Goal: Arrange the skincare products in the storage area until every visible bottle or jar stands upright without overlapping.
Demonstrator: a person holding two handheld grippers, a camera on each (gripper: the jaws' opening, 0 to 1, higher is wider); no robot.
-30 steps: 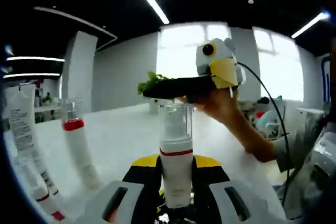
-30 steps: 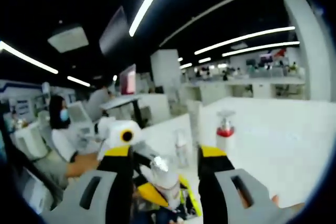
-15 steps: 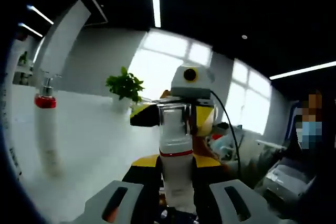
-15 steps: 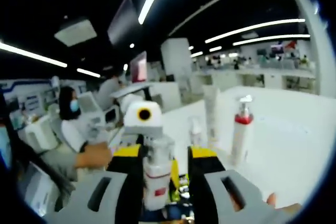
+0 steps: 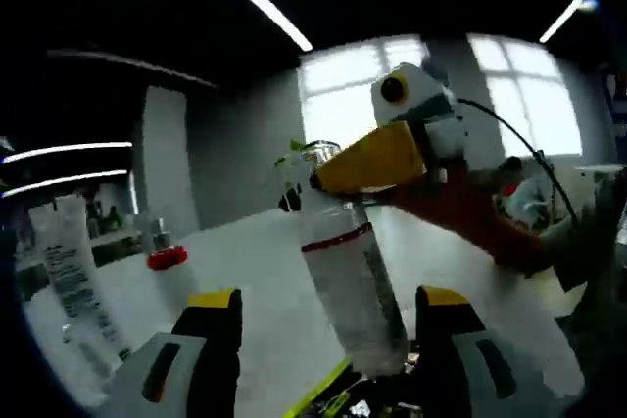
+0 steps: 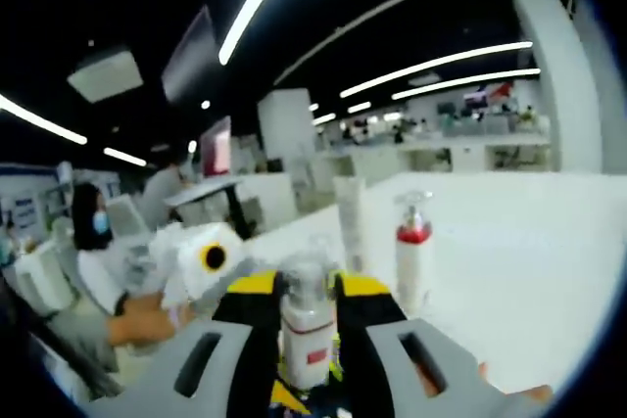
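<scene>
A white bottle with a red band and a clear cap hangs tilted over the white table. My right gripper comes in from the right, its yellow jaw clamped at the bottle's neck. My left gripper stands open below, its jaws wide on either side of the bottle's lower half. In the right gripper view the same bottle sits upright between the jaws of my right gripper, which is shut on it. The hand holding the left gripper shows to the left.
A white tube and a pump bottle with a red collar stand upright on the white table. A masked person sits at desks behind. A plant stands by the window.
My left gripper has opened and let go of the bottle. The right gripper's jaws have closed in on its neck, and the bottle now leans in the left gripper view.
</scene>
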